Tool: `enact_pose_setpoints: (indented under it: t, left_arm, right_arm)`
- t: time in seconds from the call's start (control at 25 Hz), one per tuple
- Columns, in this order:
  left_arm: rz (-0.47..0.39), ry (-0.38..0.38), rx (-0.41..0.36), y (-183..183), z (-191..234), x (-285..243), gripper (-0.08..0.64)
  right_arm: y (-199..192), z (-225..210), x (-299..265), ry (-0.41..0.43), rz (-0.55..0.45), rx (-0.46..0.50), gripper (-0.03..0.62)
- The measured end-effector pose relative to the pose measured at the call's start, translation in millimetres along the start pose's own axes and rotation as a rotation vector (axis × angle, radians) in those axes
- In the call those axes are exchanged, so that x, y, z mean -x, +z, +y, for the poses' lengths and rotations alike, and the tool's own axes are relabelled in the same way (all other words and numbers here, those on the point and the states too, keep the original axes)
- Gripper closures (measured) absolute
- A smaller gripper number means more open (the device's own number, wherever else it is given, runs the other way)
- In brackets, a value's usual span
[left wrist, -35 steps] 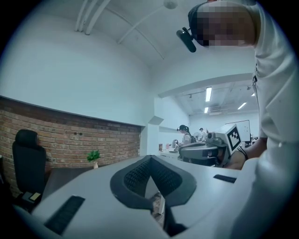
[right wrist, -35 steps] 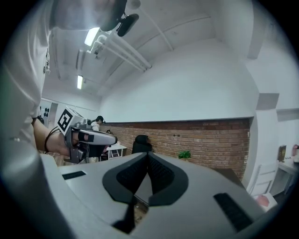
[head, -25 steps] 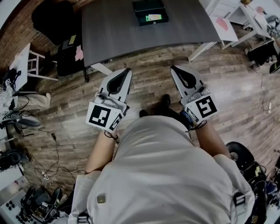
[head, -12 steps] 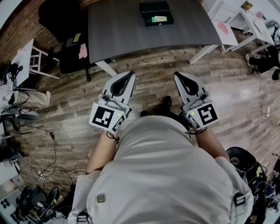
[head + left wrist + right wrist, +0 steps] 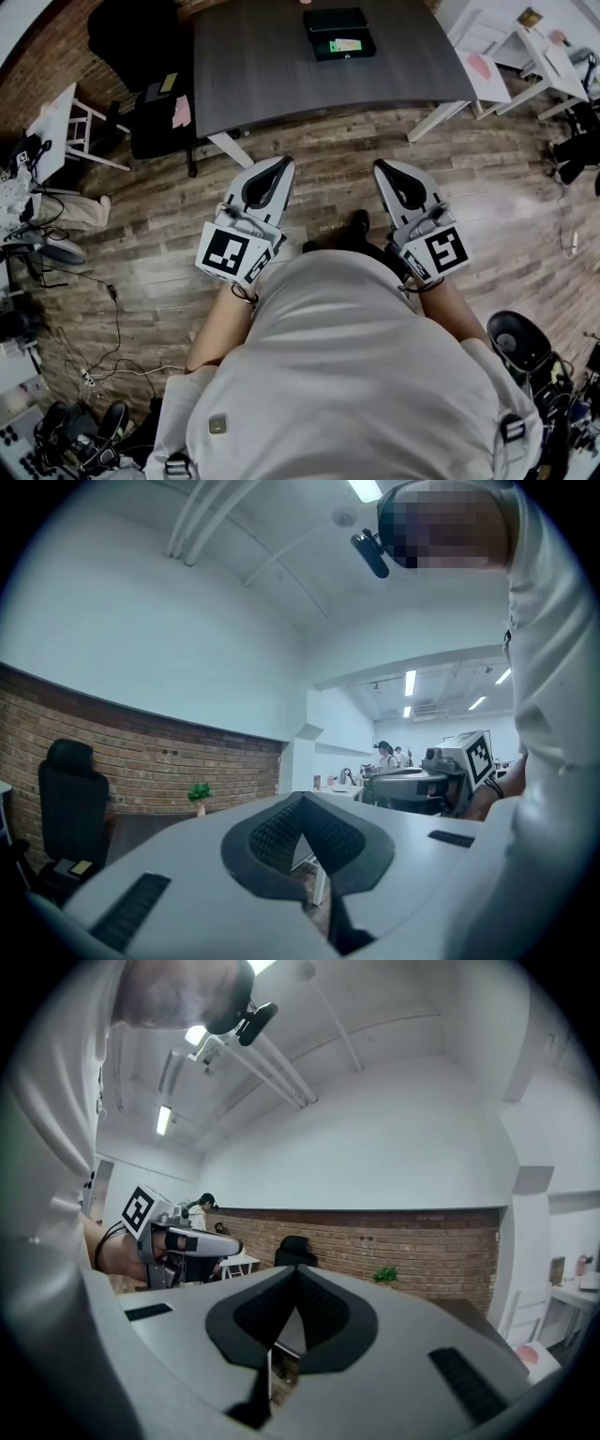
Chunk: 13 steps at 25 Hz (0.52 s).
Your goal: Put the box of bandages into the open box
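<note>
Grey table (image 5: 262, 75): green pack (image 5: 345, 44) in dark box (image 5: 328, 21) (seemingly inside) | left gripper (image 5: 279, 165), right gripper (image 5: 383, 169): closed, empty, well apart from table, merely carried.

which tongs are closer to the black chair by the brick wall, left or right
Left. The left tongs are below and to the right of the black chair; the right tongs are farther right still.
</note>
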<state>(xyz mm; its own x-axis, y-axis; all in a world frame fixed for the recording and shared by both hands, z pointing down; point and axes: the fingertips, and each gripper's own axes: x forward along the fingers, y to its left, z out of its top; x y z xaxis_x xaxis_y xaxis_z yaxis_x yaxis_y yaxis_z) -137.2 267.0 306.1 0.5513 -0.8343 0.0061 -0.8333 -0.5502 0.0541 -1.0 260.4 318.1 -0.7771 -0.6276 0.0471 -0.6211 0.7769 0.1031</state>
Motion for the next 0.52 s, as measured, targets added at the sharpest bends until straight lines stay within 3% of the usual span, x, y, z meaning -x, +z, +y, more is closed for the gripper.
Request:
enact_pose_setpoints:
  t: [0.52]
  left_arm:
    - [0.004, -0.011, -0.003, 1.2, -4.7, -21.6, 0.545]
  right_arm:
    - [-4.6, -23.4, -2.2, 0.006, 0.008, -0.03, 0.571]
